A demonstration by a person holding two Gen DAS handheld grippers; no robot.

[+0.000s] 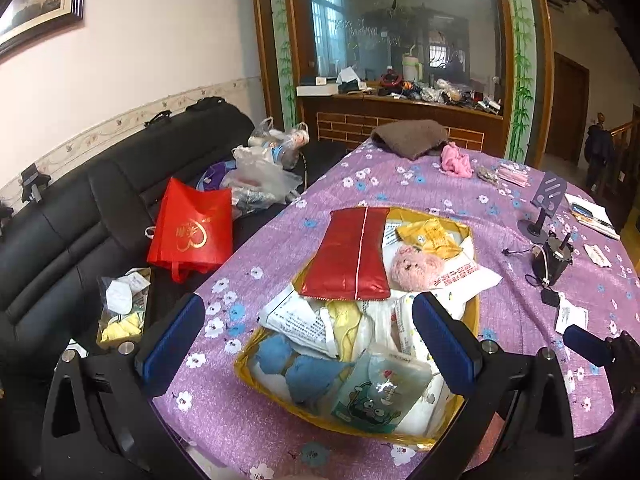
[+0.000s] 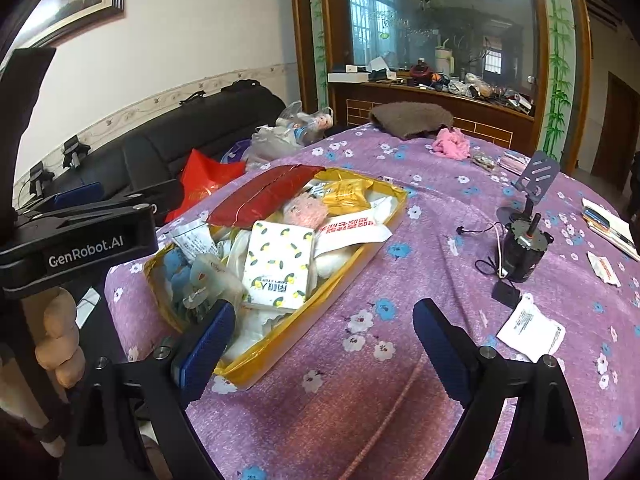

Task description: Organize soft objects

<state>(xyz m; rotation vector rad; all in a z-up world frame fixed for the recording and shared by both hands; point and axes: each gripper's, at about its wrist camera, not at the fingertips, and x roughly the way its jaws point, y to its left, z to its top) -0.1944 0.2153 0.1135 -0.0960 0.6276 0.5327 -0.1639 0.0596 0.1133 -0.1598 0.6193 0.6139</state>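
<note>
soft objects (image 1: 360,320) fill the yellow tray (image 1: 244,364) between the left hand-held gripper (image 1: 308,344)'s wide-open, empty jaws.

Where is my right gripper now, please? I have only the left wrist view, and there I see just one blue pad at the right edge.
Observer: The right gripper is open and nothing is between its jaws. It points at the purple tablecloth, just right of the gold tray.
Operator: Thank you. In my view one finger hides a white thing in the tray. What is it?
Observer: It is a white pack with a lemon print. It lies flat on top of the other soft things, near the middle of the tray.
</note>
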